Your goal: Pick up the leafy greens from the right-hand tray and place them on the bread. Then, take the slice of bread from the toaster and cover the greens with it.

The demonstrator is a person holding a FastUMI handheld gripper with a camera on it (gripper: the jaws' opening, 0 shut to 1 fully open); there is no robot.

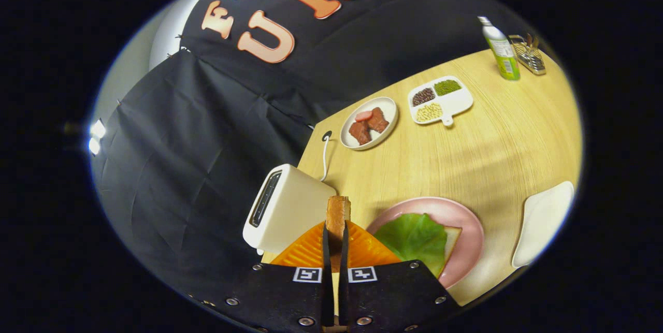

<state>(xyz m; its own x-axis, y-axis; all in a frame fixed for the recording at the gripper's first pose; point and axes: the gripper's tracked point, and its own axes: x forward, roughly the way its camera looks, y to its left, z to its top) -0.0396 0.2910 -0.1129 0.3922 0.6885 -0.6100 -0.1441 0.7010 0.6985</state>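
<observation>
My gripper [335, 234] is shut on a slice of toasted bread [338, 214], held edge-on and upright between both fingers. Just left of the fingers stands the white toaster [287, 208], its slot dark. To the right of the fingers lies a pink plate [469, 229] holding a slice of bread [452, 240] with a green leaf [414, 237] spread over it. The held slice hangs above the table between the toaster and the plate.
A white tray [544, 221] lies right of the pink plate. Farther back on the wooden table [466, 157] are a white plate with meat pieces [369, 123], a divided dish of beans [439, 99], a green bottle [501, 51] and a wire rack [528, 56].
</observation>
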